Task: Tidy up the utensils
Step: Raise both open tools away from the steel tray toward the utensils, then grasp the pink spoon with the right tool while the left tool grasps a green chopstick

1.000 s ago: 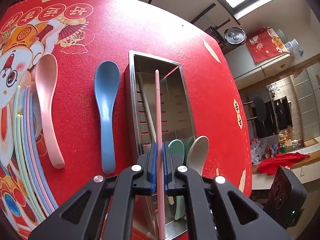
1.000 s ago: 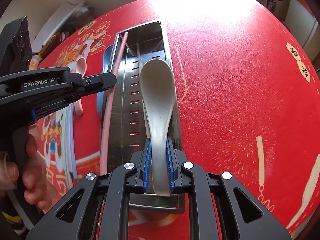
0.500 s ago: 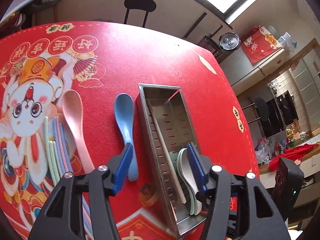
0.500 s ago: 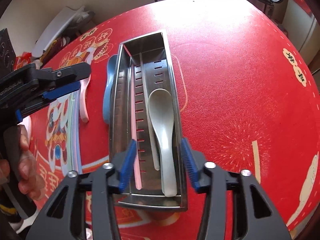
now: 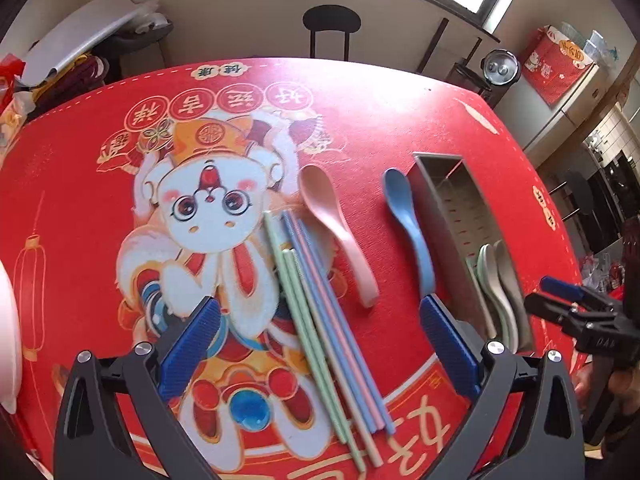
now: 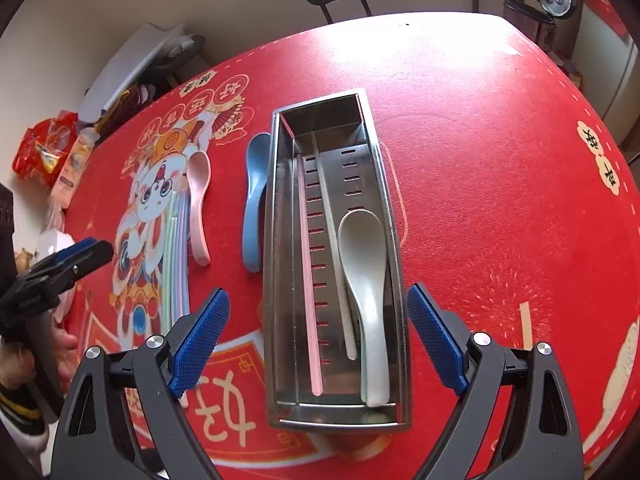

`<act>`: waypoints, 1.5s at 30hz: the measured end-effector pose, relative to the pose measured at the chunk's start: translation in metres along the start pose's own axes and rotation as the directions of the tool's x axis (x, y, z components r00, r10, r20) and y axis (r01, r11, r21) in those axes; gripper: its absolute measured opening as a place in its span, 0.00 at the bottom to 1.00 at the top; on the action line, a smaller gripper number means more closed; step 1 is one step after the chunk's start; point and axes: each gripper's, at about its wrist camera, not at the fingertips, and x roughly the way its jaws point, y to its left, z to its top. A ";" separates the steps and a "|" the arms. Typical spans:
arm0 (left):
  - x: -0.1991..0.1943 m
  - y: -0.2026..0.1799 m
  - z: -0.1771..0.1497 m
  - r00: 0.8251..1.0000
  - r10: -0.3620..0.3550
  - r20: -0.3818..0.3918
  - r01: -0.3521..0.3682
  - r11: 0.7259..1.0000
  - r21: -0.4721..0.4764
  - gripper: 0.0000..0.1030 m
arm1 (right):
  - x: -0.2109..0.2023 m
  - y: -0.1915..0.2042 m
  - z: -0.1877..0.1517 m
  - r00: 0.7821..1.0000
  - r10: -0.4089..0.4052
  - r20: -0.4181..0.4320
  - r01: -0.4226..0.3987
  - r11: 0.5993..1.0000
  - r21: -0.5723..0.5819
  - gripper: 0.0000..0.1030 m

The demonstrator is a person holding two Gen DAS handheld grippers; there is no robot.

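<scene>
**Right wrist view: tray partly filled, both tools empty**

Right wrist view looks straight down into the metal tray [image 6: 276,216]. Inside already: a pink chopstick [image 6: 308,280] along the left compartment, a pale chopstick [image 6: 336,256] beside the slotted divider, and a grey-white spoon [image 6: 366,280] in the right compartment, with what seems a green spoon edge just beneath it. Judged roughly a third done.

Left on the red tablecloth [image 5: 400,120]: a blue spoon [image 5: 408,228] just beside the tray's left wall, a pink spoon [image 5: 336,232] further left, and a bundle of loose chopsticks [image 5: 324,320], green, blue and pink, lying close together over the printed cartoon figure. Exact count in the bundle hard to tell.

Left gripper [image 5: 320,340] held above the tablecloth, tilted down, blue pads spread wide with nothing between them, framing the near ends of the loose chopsticks and the pink spoon's handle. Likely next pick from that group, though only a guess.

Right gripper [image 6: 314,344] hovering over the near end of the tray, pads equally wide apart and empty, one on each side of the tray's walls, not touching. Blue spoon a plausible next target, being nearest.

Seen from the left wrist, spoons stacked at the tray's near end.
</scene>
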 end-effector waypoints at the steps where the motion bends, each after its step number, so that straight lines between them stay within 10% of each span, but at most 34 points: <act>1: 0.000 0.005 -0.004 1.000 0.017 -0.005 -0.017 1.000 -0.004 0.94 | 0.000 0.001 0.000 1.000 0.000 0.001 0.000 1.000 -0.003 0.84; 21: 0.028 0.028 -0.061 0.996 0.059 -0.073 -0.066 0.992 -0.106 0.94 | 0.039 0.085 0.021 0.996 -0.001 -0.086 -0.018 0.977 -0.213 0.85; 31: 0.041 0.025 -0.050 0.997 0.001 -0.080 -0.010 0.993 -0.116 0.47 | 0.050 0.091 0.025 0.995 -0.024 -0.098 -0.002 0.967 -0.254 0.85; 45: 0.051 0.017 -0.045 0.996 0.053 -0.075 -0.060 0.994 -0.090 0.34 | 0.054 0.088 0.028 0.994 -0.050 -0.093 0.026 0.970 -0.242 0.85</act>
